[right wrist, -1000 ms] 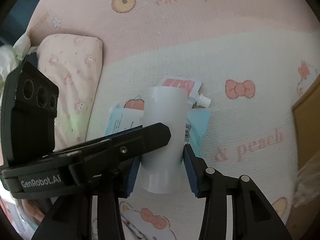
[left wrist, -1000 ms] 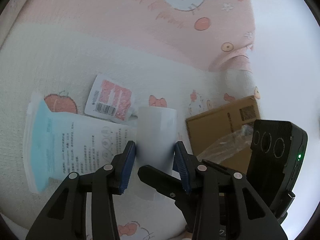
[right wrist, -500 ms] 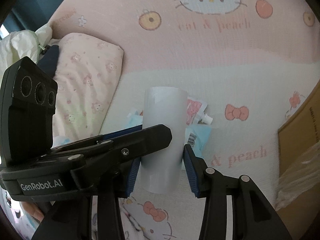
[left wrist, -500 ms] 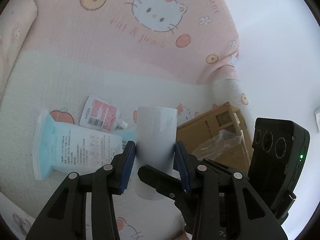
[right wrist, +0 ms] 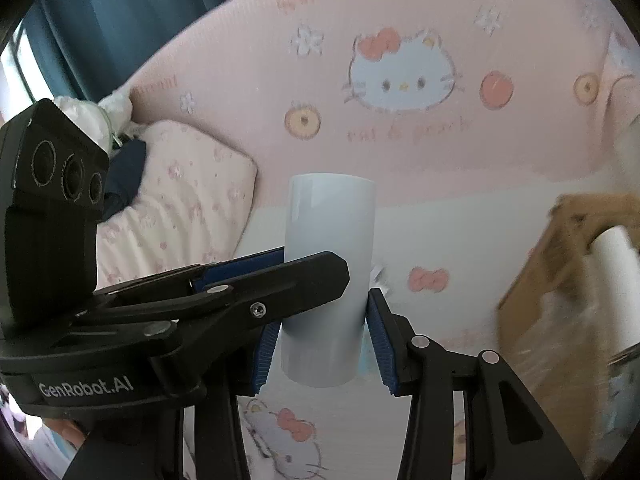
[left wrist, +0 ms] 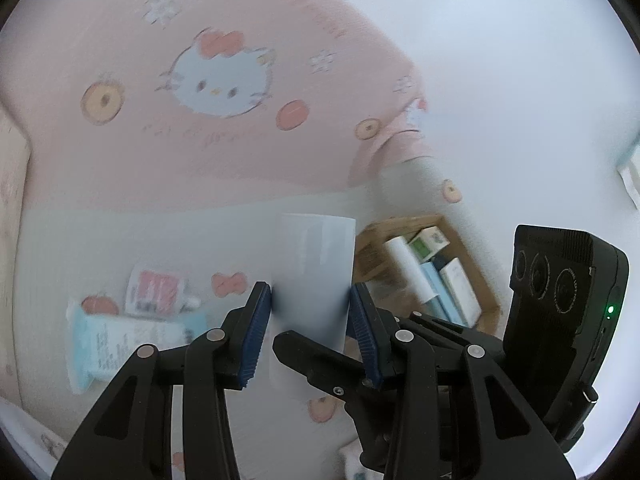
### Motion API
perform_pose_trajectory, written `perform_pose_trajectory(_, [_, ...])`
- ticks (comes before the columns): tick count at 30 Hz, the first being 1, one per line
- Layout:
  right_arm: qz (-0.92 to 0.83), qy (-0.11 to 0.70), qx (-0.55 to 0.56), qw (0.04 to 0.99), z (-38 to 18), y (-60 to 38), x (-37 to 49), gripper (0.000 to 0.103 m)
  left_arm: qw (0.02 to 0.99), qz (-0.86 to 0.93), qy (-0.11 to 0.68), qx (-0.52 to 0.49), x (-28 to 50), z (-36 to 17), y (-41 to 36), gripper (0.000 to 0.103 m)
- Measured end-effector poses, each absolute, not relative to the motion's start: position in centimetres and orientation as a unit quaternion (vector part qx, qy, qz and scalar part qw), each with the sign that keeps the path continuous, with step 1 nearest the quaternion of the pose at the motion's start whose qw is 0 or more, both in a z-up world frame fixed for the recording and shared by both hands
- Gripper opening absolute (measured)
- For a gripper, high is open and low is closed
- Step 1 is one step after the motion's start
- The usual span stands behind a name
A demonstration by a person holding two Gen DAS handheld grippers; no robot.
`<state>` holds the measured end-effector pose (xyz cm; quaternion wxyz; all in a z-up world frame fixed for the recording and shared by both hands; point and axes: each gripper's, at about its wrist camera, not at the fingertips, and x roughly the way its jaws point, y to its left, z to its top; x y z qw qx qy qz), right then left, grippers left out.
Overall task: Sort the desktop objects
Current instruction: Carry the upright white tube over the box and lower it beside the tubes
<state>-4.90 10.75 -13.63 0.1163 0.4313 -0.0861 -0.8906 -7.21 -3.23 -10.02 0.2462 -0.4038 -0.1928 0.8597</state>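
Left wrist view: white cylinder (left wrist: 314, 276), upright, pinched by both our left tool (left wrist: 312, 316) and right tool (right wrist: 322, 342) above the bedspread (left wrist: 160, 232), left of the cardboard box (left wrist: 486, 280). Smooth, glossy, rigid, likely light and slippery; we judge mid-wall the best hold.

Both wrist cameras are looking steeply down along their tongs, close above the bed (left wrist: 120, 240); both are sharing the white tube (left wrist: 314, 276) (right wrist: 330, 264) and the box (left wrist: 476, 264) (right wrist: 560, 264) right of it.
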Motion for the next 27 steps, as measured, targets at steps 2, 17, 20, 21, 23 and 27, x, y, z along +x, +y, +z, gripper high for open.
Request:
perform_pose_trajectory(2, [-0.899,-0.083,0.416,0.111,-12.3,11.6,-4.2,0.041,0.255,0.863,-0.187,-0.395,-7.1,-9.1,-2.1,0.044])
perform_pose_trajectory(17, [-0.928,-0.057,0.36,0.073,-7.1,15.3,0.2,0.041,0.279,0.882,-0.128,-0.359,-5.1,-3.0,4.2,0.044])
perform_pose_trajectory(20, [-0.931,-0.052,0.354,0.071,-6.5,16.0,0.6,0.041,0.283,0.88,-0.129,-0.358,-5.3,-2.2,4.9,0.044])
perform_pose_trajectory(21, [-0.931,-0.051,0.354,0.071,-6.4,16.1,0.8,0.041,0.283,0.879,-0.13,-0.36,-5.5,-2.0,5.2,0.044])
perform_pose_trajectory(23, [-0.93,-0.055,0.357,0.069,-6.3,16.9,1.1,0.041,0.284,0.877,-0.13,-0.365,-5.8,-2.0,6.0,0.044])
perform_pose_trajectory(27, [-0.924,-0.068,0.372,0.057,-6.0,18.4,1.2,0.041,0.3,0.867,-0.129,-0.376,-6.7,-1.8,7.8,0.044])
